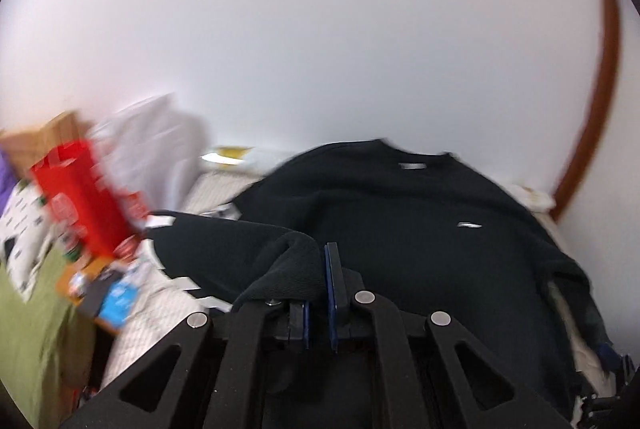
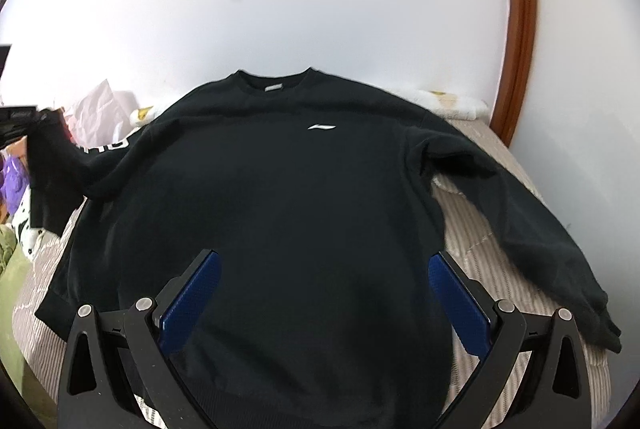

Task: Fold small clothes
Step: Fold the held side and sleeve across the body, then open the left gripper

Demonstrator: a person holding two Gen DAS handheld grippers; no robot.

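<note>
A black sweatshirt (image 2: 288, 189) with a small white chest logo lies face up on the bed, collar toward the wall. My left gripper (image 1: 320, 261) is shut on the cuff of its left sleeve (image 1: 288, 265) and holds it raised; that lifted sleeve shows at the left edge of the right wrist view (image 2: 48, 157). The body of the sweatshirt (image 1: 400, 221) lies beyond the left gripper. My right gripper (image 2: 324, 269) is open and empty above the lower body of the sweatshirt. The other sleeve (image 2: 520, 213) lies stretched out to the right.
The bed has a striped beige cover (image 2: 480, 253). A red bag (image 1: 80, 193), white plastic bags (image 1: 152, 145) and boxes (image 1: 100, 289) are piled on the left. A white wall and a brown wooden frame (image 2: 520, 29) stand behind. A white pillow (image 2: 448, 101) lies at the head.
</note>
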